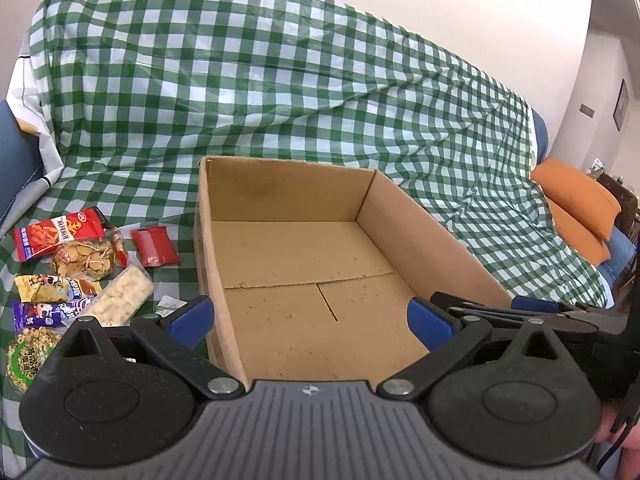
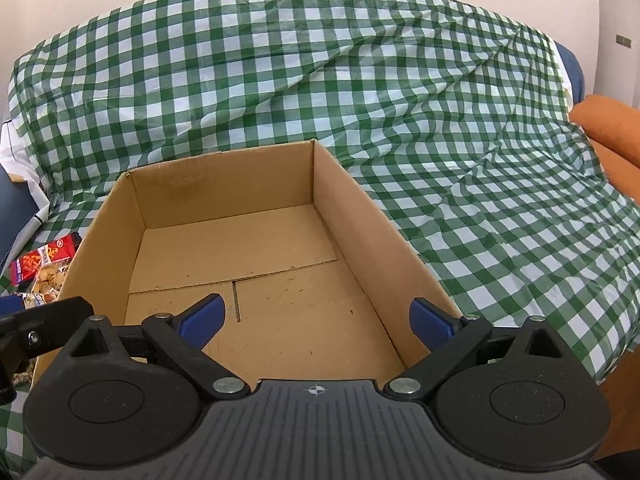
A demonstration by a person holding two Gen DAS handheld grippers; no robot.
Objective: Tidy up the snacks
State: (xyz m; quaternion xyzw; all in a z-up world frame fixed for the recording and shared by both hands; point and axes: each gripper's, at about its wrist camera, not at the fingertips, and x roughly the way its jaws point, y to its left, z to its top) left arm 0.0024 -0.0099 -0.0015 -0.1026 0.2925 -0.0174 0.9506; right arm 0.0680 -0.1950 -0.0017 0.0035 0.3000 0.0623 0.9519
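left hand-held gripper spread wide, right hand-held gripper likewise

- One open brown cardboard box, nothing inside.
- Seven snack packets beside it:
  - one red printed bag
  - one clear bag of round crackers
  - one small red sachet
  - one clear pack of white pieces
  - one yellow wrapper
  - one purple wrapper
  - one green-labelled bag of nuts
- One green-and-white checked cloth.
- Two orange cushions.
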